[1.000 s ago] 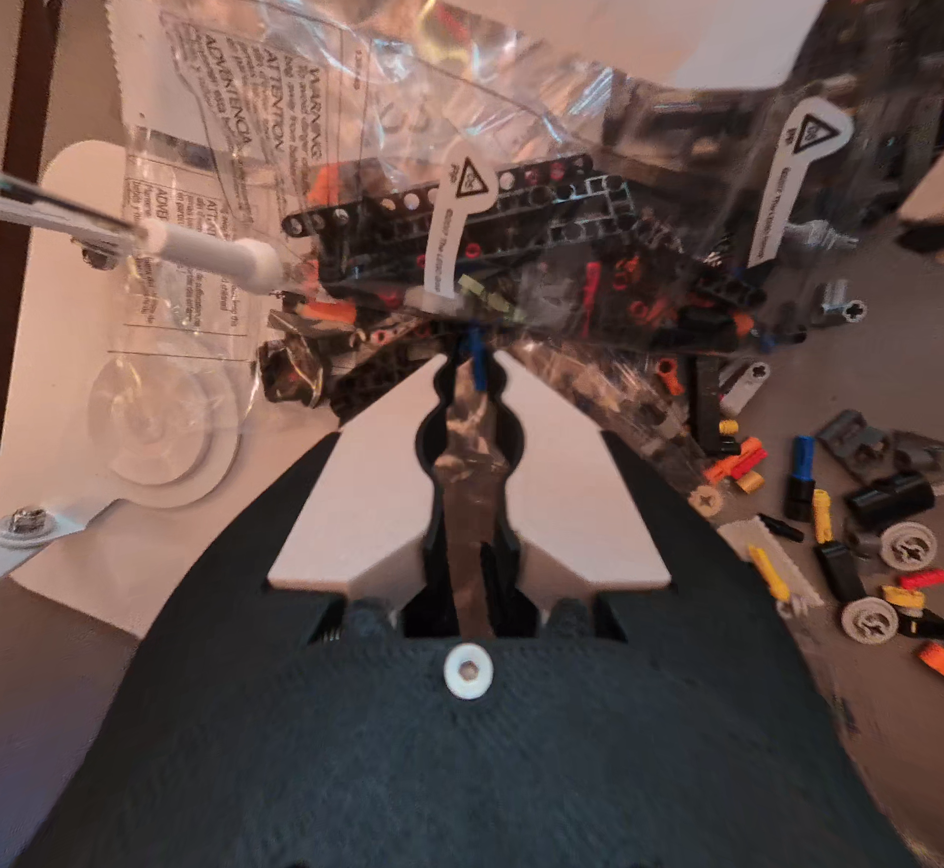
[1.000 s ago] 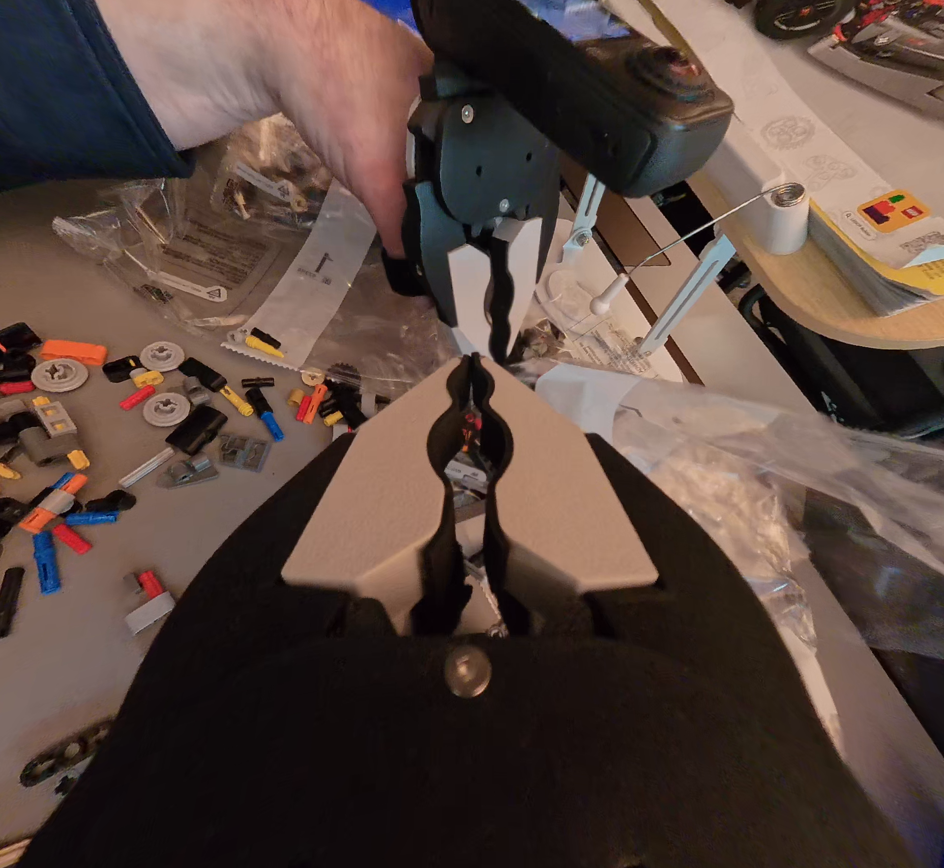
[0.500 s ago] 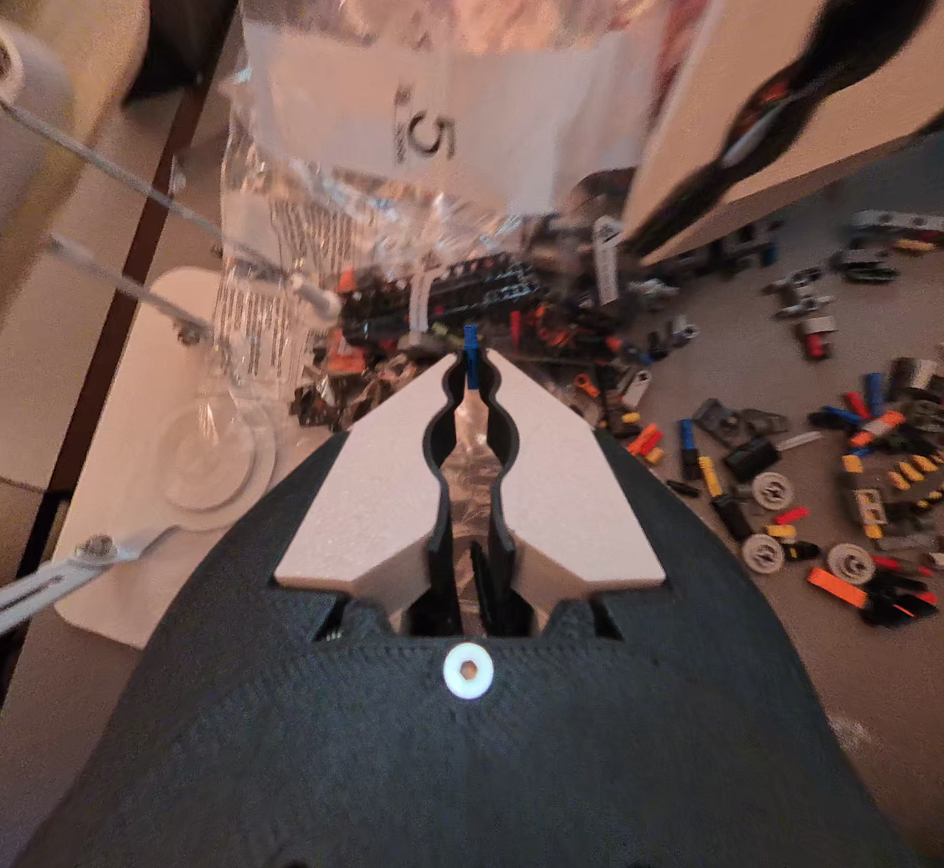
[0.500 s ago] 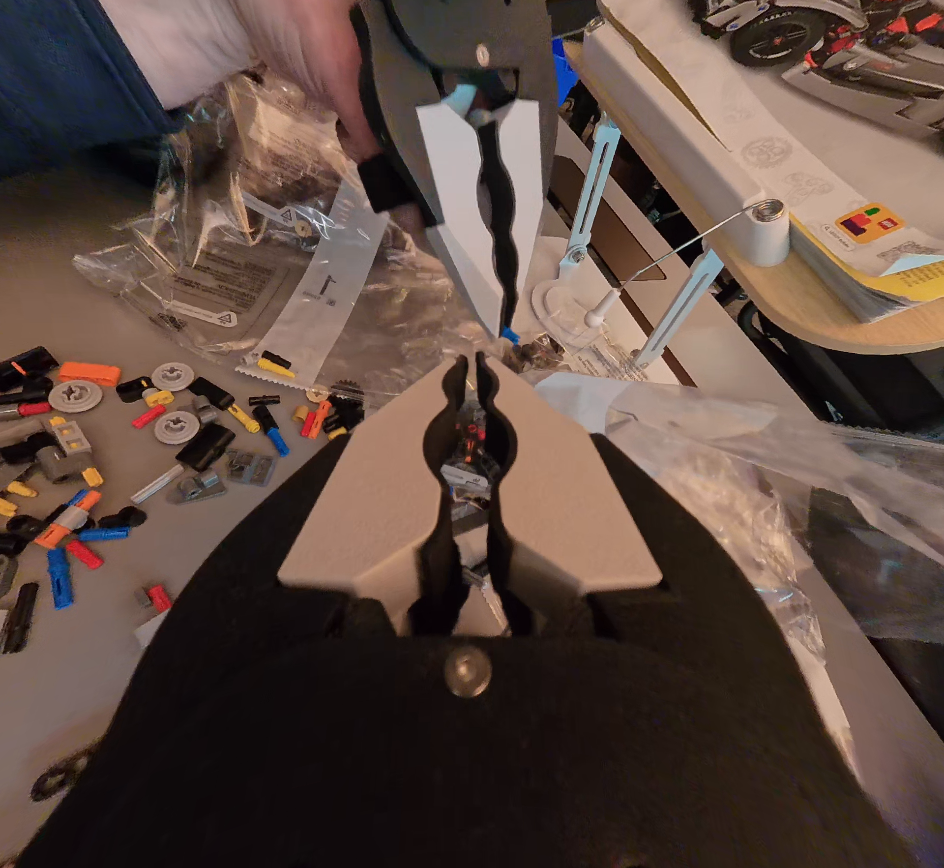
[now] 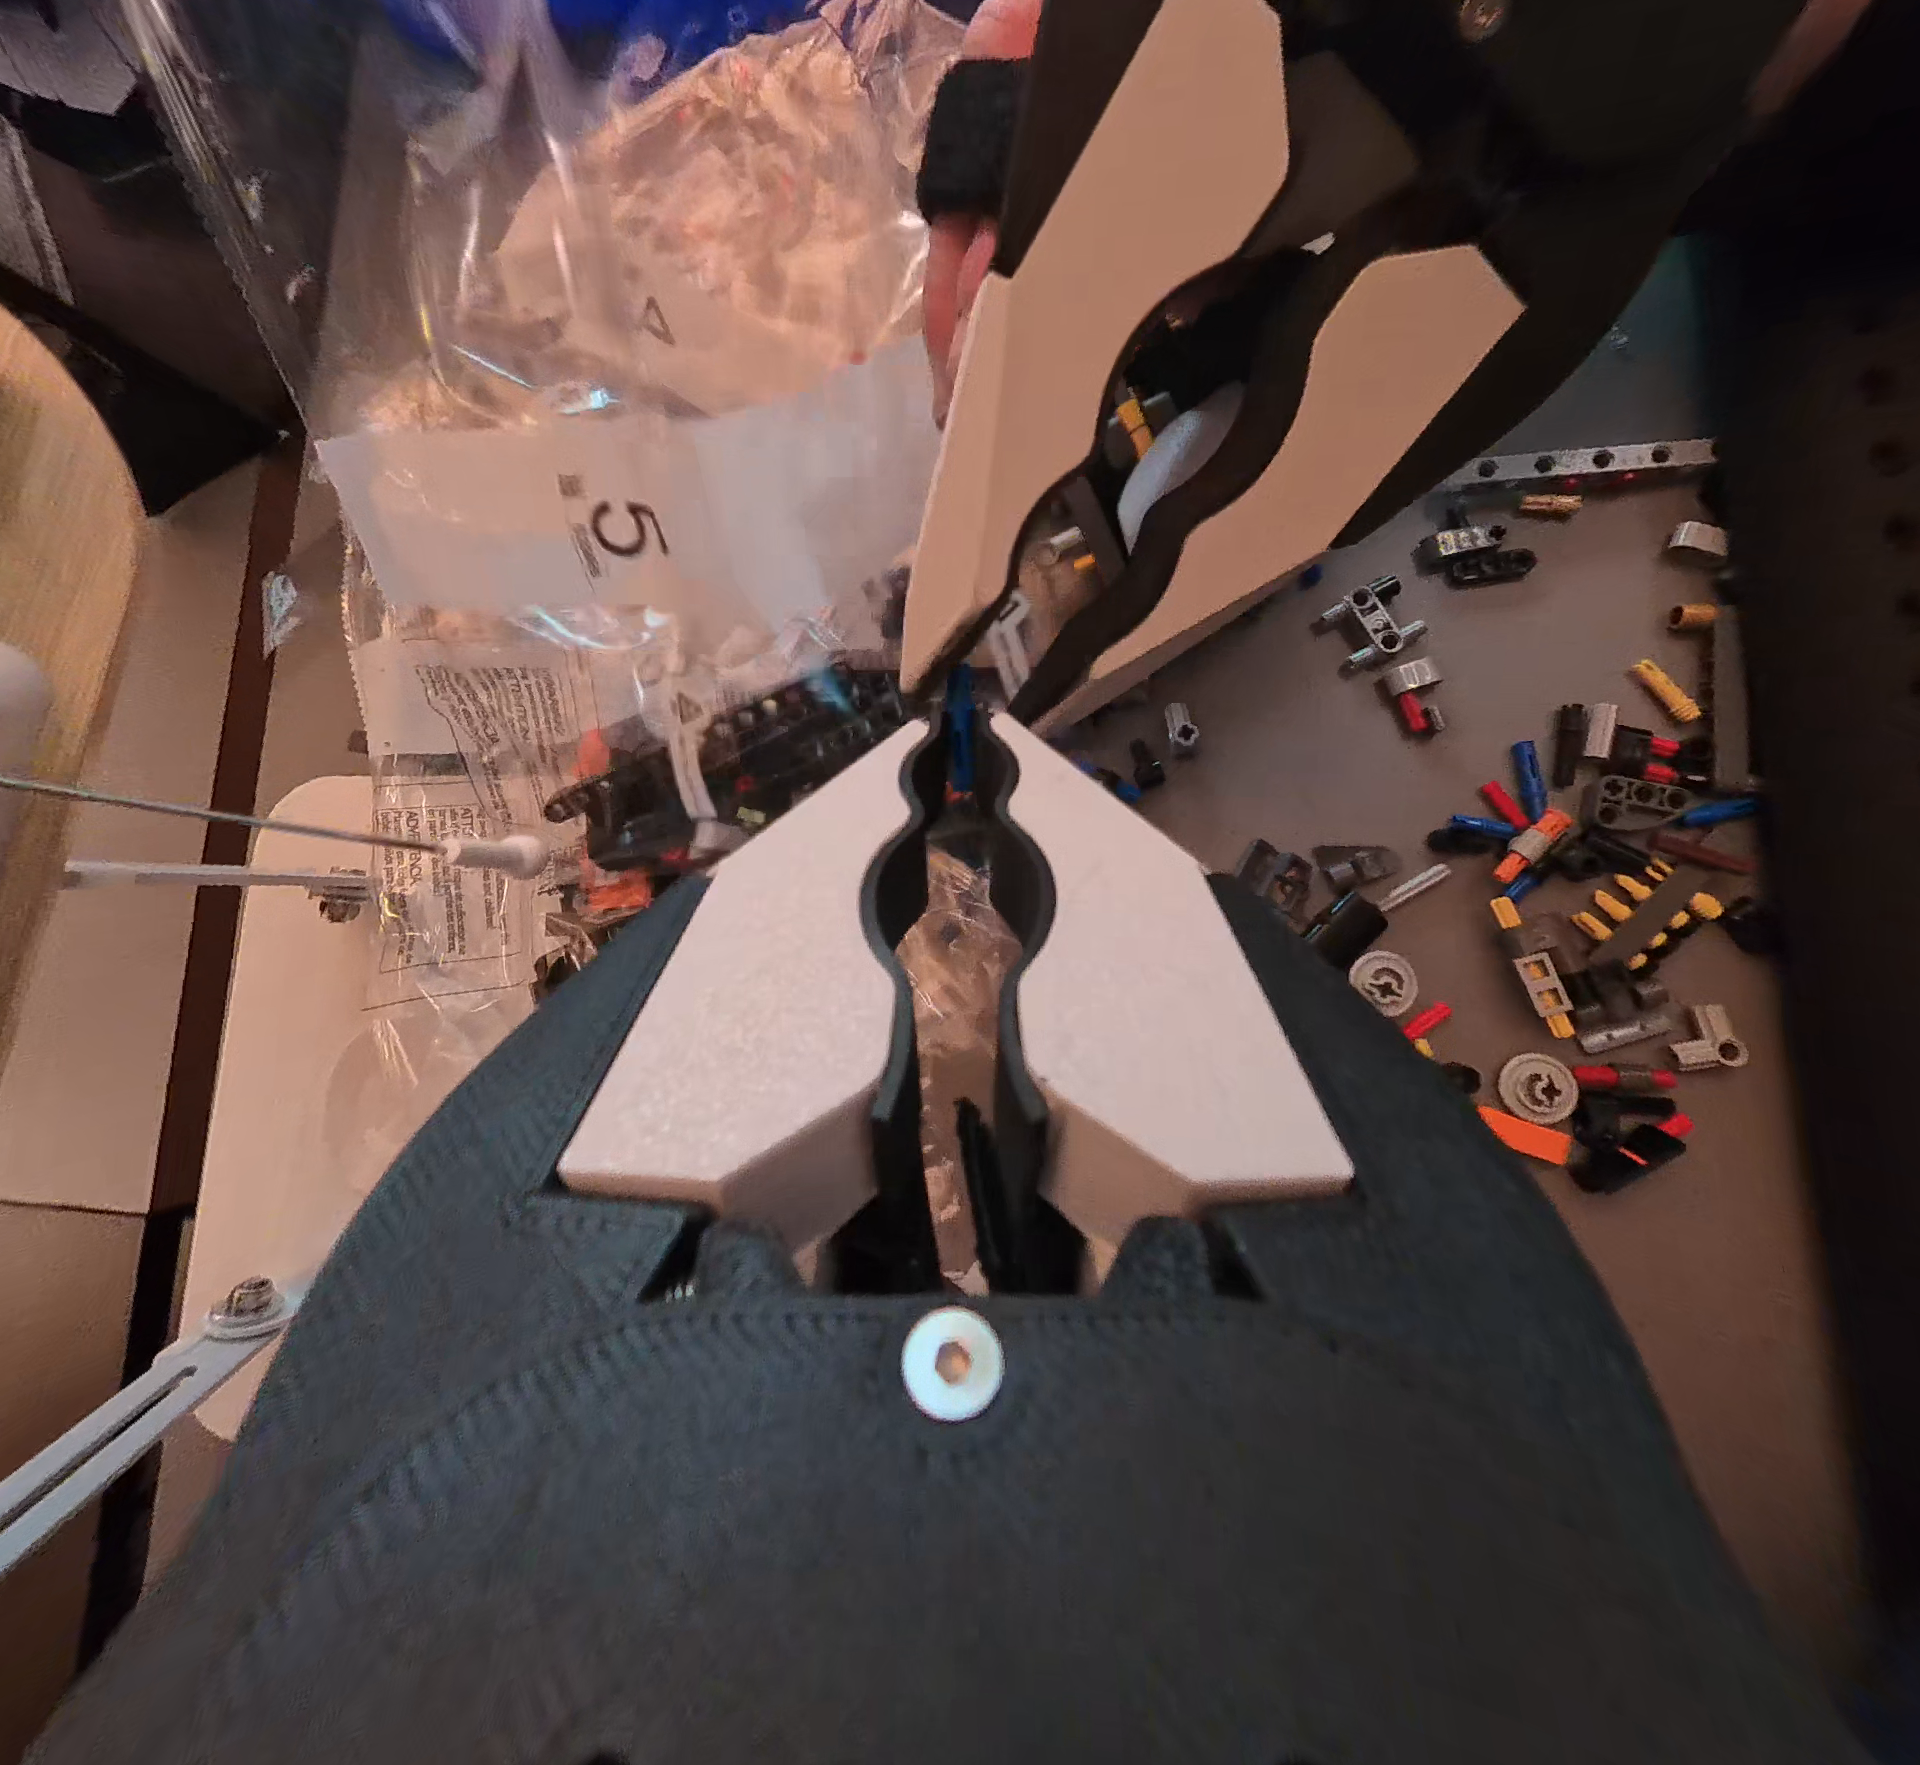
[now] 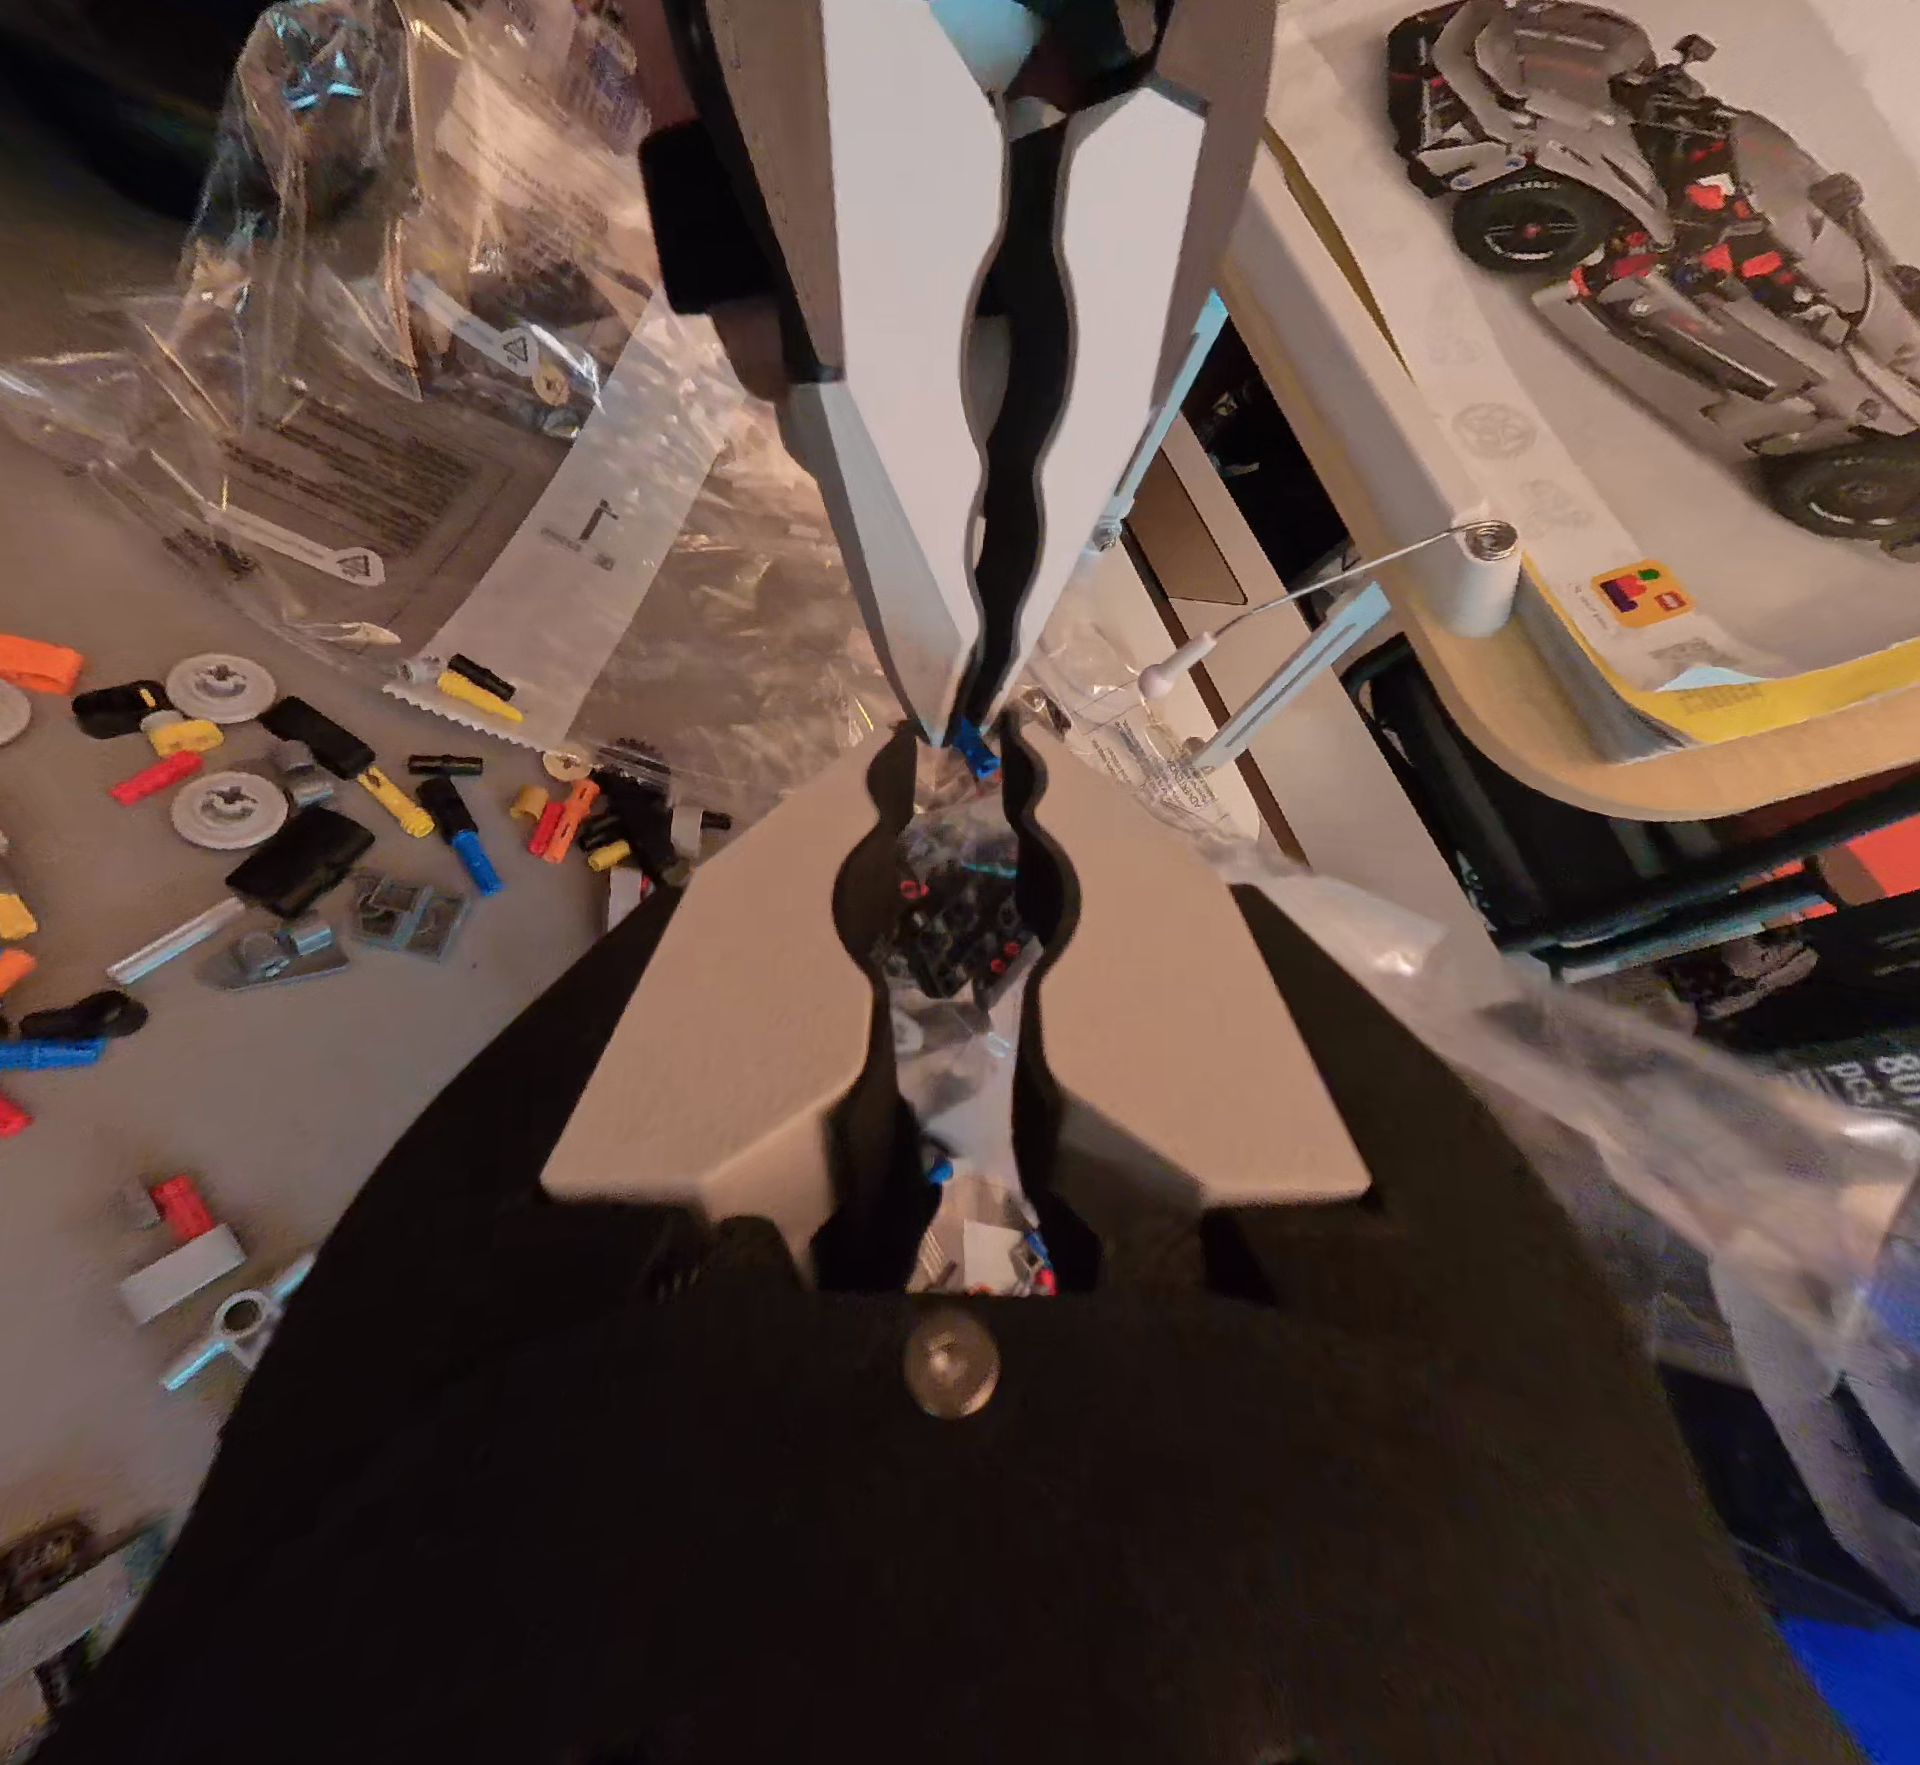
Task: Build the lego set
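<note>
My left gripper is shut on a small blue pin, which sticks out past its tips. In the right wrist view the left gripper comes down from above with the blue pin at its tips. My right gripper is slightly open and meets the left one tip to tip, its jaws on either side of the pin's free end. It enters the left wrist view from the upper right. A clear bag of dark beams lies beneath both.
Loose small parts lie scattered on the grey table, also in the right wrist view. More clear bags lie behind. An instruction booklet with a car picture rests on a wooden ledge, with a wire stand beside it. My two grippers' fingertips are within a few centimetres of each other.
The two grippers have closed in until their tips meet. The right gripper, shut before, has opened a little around the blue pin. The left gripper kept hold of the pin.
</note>
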`<state>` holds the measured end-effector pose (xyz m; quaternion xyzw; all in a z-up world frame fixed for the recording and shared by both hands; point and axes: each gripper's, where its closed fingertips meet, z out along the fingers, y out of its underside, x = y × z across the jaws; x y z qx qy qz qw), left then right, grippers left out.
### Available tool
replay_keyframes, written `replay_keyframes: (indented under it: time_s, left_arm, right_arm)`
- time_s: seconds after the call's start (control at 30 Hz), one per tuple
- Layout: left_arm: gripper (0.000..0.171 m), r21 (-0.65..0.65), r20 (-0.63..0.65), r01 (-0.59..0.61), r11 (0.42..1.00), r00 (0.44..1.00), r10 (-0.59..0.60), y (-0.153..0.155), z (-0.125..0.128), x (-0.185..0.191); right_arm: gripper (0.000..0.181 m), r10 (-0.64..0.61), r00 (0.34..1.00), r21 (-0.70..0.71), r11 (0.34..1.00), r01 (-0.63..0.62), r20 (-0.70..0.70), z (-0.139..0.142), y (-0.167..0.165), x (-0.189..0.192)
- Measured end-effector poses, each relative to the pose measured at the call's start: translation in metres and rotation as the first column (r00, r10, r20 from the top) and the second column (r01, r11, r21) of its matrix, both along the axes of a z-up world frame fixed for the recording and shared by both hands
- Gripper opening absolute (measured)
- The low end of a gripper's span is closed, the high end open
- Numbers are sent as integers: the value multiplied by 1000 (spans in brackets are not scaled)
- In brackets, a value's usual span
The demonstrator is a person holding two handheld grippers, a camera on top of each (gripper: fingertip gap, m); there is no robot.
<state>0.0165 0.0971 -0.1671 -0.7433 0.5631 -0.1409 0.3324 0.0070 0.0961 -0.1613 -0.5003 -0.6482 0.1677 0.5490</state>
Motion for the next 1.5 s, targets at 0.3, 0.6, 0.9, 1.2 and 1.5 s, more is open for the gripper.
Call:
replay_keyframes:
  time_s: [0.3, 0.6, 0.9, 1.2, 1.5]
  left_arm:
    - [2, -20, -20, 14, 1000, 1000, -14, -4, -4, 2]
    - [2, -59, -15, 24, 998, 1000, -25, -9, -7, 4]
    - [5, -157, -4, 25, 987, 1000, -26, -18, -18, 4]
    - [12, -231, -31, 28, 973, 999, -36, -22, -34, 3]
    - [15, -266, -90, -30, 964, 996, 6, -18, -51, -6]
  right_arm:
    - [11, 11, 997, 78, 997, -17, 73, -4, -5, 3]
    - [8, 29, 993, 69, 997, -37, 118, -8, -9, 6]
    - [2, 82, 982, -18, 997, -80, 172, -20, -16, 12]
    - [1, 142, 962, -121, 986, -116, 235, -35, -26, 19]
    - [2, 264, 893, -296, 942, -158, 364, -68, -48, 30]
